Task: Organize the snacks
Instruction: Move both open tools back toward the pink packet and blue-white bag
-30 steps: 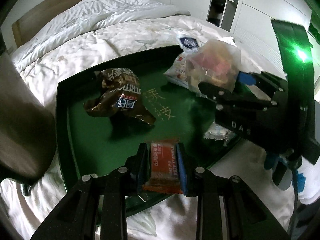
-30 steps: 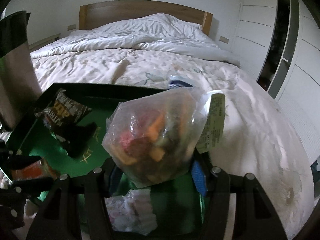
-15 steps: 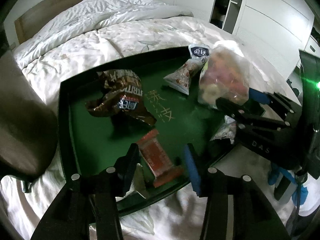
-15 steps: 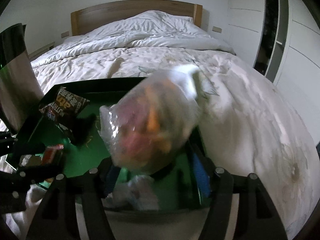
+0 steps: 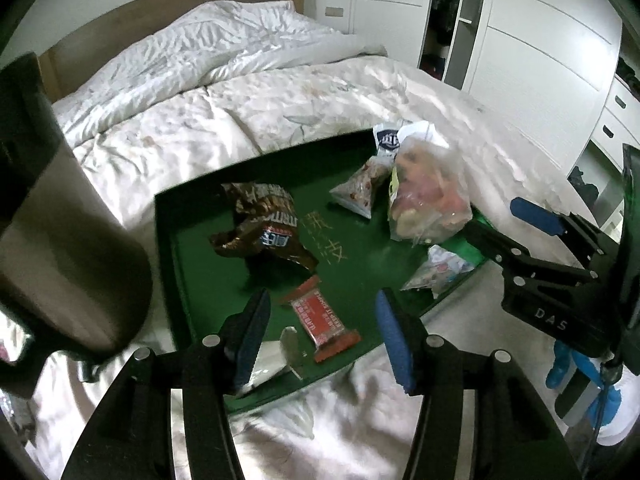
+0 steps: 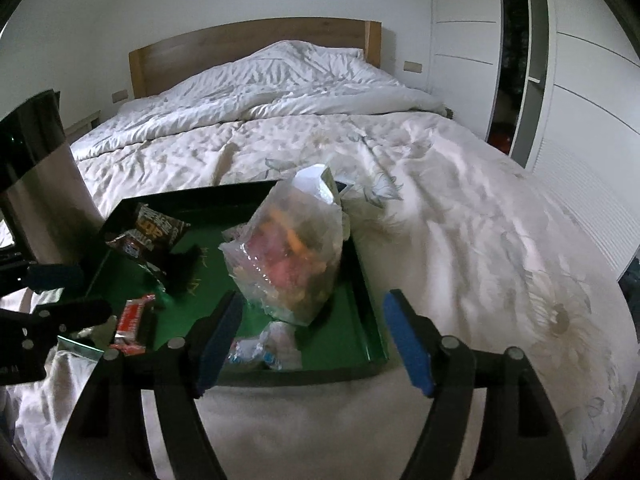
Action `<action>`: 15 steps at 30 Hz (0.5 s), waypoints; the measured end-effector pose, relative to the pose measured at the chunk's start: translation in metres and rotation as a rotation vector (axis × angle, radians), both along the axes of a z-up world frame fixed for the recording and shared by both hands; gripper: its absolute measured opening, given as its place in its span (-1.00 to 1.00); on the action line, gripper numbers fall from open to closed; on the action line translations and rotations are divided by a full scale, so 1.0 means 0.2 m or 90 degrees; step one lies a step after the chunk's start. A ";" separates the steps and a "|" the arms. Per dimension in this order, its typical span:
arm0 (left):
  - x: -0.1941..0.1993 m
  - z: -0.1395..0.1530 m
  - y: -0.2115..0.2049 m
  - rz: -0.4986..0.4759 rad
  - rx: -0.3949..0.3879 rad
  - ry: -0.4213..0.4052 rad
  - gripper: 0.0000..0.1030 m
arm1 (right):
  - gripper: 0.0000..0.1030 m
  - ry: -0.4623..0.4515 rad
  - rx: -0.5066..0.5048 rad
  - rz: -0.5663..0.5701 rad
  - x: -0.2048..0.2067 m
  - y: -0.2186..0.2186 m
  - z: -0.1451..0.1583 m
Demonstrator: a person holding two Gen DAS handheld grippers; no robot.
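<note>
A green tray (image 5: 200, 256) lies on the bed and also shows in the right wrist view (image 6: 360, 320). In it lie an orange snack bar (image 5: 324, 320), a brown crumpled wrapper (image 5: 264, 228), a small nut packet (image 5: 356, 192), a clear bag of mixed snacks (image 5: 428, 196) (image 6: 292, 256), a pale wrapped snack (image 5: 440, 268) and a silver packet (image 5: 276, 364). My left gripper (image 5: 320, 344) is open and empty just above the bar. My right gripper (image 6: 312, 344) is open and empty, just behind the clear bag.
The white quilted bed (image 6: 320, 128) surrounds the tray, with a wooden headboard (image 6: 248, 44) at the far end. White wardrobes (image 6: 580, 80) stand on the right. A dark and grey object (image 5: 60, 240) fills the left side.
My left gripper opened and let the orange bar drop into the tray, then drew back. My right gripper opened, set the clear bag down in the tray and pulled back.
</note>
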State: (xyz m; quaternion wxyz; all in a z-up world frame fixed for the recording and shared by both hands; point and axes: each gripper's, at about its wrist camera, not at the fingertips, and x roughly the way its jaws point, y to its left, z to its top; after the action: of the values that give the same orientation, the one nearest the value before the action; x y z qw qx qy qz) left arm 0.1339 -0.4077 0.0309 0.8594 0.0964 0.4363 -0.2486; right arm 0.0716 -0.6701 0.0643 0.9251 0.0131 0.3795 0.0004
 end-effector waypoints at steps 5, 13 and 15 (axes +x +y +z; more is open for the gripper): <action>-0.05 0.09 0.05 0.007 0.002 -0.016 -0.04 | 0.79 -0.004 -0.004 -0.003 -0.06 0.01 0.07; -0.17 0.23 0.15 0.017 0.011 -0.051 -0.03 | 1.00 -0.019 0.001 -0.006 -0.20 0.07 0.19; -0.20 0.26 0.18 0.019 0.011 -0.061 -0.03 | 1.00 -0.022 0.003 -0.007 -0.23 0.09 0.21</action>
State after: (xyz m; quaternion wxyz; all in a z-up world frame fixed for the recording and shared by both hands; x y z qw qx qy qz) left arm 0.0931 -0.3726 0.0822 0.8820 0.1092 0.3983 -0.2270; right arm 0.0258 -0.6522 0.1071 0.9314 0.0172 0.3637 -0.0037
